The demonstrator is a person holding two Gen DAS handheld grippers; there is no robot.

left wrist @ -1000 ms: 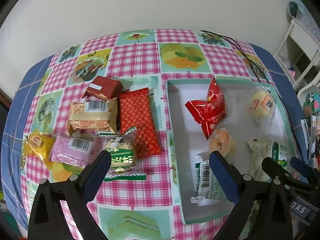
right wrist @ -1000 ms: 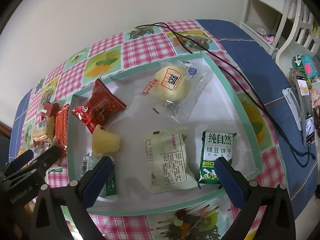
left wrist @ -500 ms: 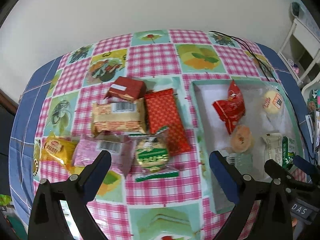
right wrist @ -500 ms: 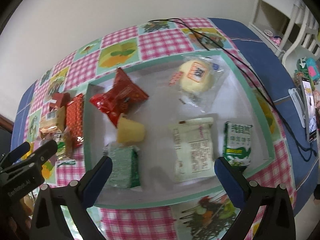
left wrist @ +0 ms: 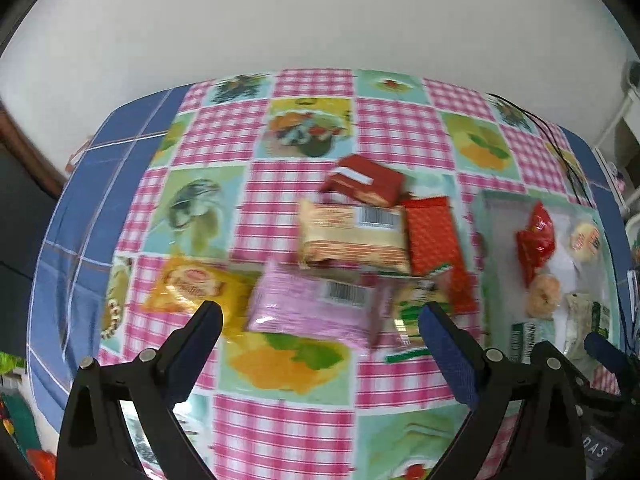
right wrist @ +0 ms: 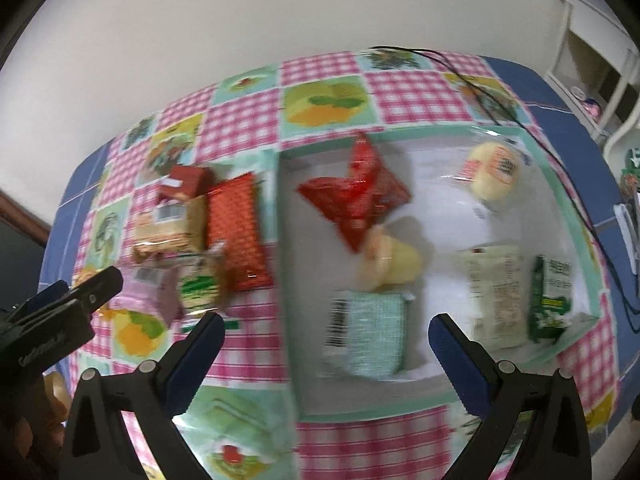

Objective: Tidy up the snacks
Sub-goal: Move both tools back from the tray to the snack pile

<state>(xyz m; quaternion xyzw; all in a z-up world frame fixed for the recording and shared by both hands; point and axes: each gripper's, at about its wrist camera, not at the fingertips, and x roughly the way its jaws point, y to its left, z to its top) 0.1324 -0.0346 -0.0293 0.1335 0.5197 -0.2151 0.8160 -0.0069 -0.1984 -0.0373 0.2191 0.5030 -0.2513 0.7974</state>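
Task status: partly complete, judging by the layout. The white tray [right wrist: 576, 184] is sitting on the right part of the worktop [left wrist: 312, 376] and is holding six snacks: a red pouch [right wrist: 356, 200], a round bun in clear wrap [right wrist: 494, 170], a jelly cup [right wrist: 390, 262], a pale green wafer pack [right wrist: 370, 330], a cream sachet [right wrist: 496, 296] and a green biscuit pack [right wrist: 550, 296].

A cluster of six snacks is lying on the cloth to the left of the tray, outside it: a dark red box [left wrist: 362, 182] at the far end, a beige wafer pack [left wrist: 354, 236] just in front of it, a red patterned bar [left wrist: 438, 248] nearest the tray wall, a pink pack [left wrist: 316, 304], a yellow pack [left wrist: 196, 290] to its left, and a green-labelled clear pack [left wrist: 416, 308] partly tucked between the pink pack and the red bar. These appear to be the remaining work.

The left gripper [left wrist: 320, 322] is hovering above the cluster with its jaws spread wide and nothing between them; the pink pack is lying in line with the gap. The right gripper [right wrist: 326, 334] is hovering over the tray's near left corner, also spread wide and empty, with the pale green wafer pack in line below it. Both views are motion-blurred, so contact with any pack cannot be confirmed
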